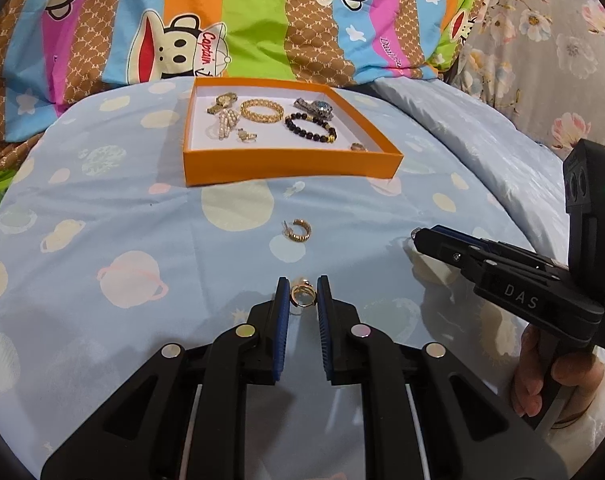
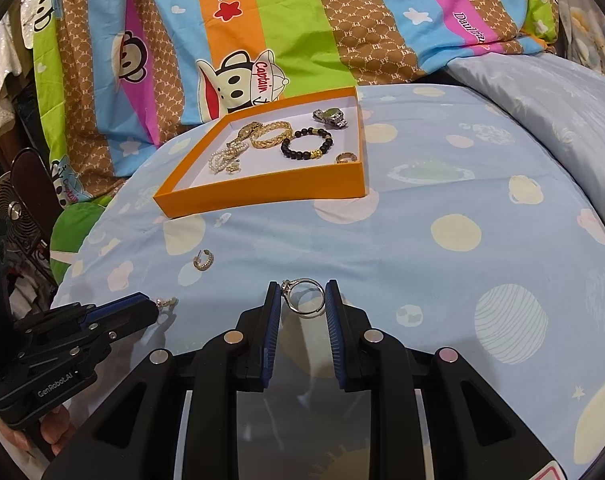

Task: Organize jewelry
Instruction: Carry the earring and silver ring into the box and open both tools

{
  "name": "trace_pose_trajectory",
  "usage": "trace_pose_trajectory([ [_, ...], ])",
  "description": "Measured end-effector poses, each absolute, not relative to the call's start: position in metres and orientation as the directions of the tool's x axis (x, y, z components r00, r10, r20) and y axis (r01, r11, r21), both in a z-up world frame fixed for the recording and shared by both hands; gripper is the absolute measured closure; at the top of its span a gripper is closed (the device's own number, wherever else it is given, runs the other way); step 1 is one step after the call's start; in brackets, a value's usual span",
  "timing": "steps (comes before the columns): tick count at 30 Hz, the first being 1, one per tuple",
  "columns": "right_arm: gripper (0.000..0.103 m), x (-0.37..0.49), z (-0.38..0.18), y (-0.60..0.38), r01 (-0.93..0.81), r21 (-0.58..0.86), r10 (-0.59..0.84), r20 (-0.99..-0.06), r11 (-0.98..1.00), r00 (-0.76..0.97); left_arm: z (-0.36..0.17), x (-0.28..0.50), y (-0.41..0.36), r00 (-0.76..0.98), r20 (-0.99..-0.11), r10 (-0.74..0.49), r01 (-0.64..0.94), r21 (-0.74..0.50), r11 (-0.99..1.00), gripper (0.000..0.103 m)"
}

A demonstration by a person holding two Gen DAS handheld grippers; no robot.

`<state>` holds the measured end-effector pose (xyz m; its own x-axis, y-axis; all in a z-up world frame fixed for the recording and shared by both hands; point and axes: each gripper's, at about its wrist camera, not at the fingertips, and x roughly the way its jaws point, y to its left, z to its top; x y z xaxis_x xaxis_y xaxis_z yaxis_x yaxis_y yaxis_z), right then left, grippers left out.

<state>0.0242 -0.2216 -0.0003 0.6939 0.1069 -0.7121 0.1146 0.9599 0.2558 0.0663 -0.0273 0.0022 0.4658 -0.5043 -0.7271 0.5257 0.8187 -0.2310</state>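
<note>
- The shallow cardboard box (image 1: 290, 166) ahead of the grippers was orange outside and white inside.
- The bedsheet (image 1: 102, 240) under them was pale blue, printed with cream and pink planets.
- The quilt (image 2: 262, 20) beyond was striped blue, orange, green, pink and brown, with cartoon monkeys.
- The gripper pads (image 1: 281, 312) were blue on black fingers.
- The beaded bracelet (image 2: 307, 144) was black with gold beads.

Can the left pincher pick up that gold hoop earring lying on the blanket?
Probably not yet. The path to the hoop earring looks clear, but the left gripper is already shut on a gold ring, so it would likely have to drop that in the orange box first.
</note>
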Motion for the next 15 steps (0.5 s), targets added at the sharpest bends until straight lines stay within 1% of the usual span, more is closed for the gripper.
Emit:
trace_pose_trajectory([
  [7, 0.082, 0.04, 0.025, -0.221, 0.072, 0.229, 0.106, -0.679, 0.971, 0.726, 0.027, 0.078, -0.025, 0.511, -0.686, -0.517, 0.534, -0.218, 0.817, 0.09],
  [15, 0.082, 0.077, 0.049, -0.222, 0.028, 0.199, 0.11, -0.647, 0.98, 0.755, 0.053, 0.112, -0.031, 0.57, -0.643, -0.512, 0.538, -0.179, 0.823, 0.09],
])
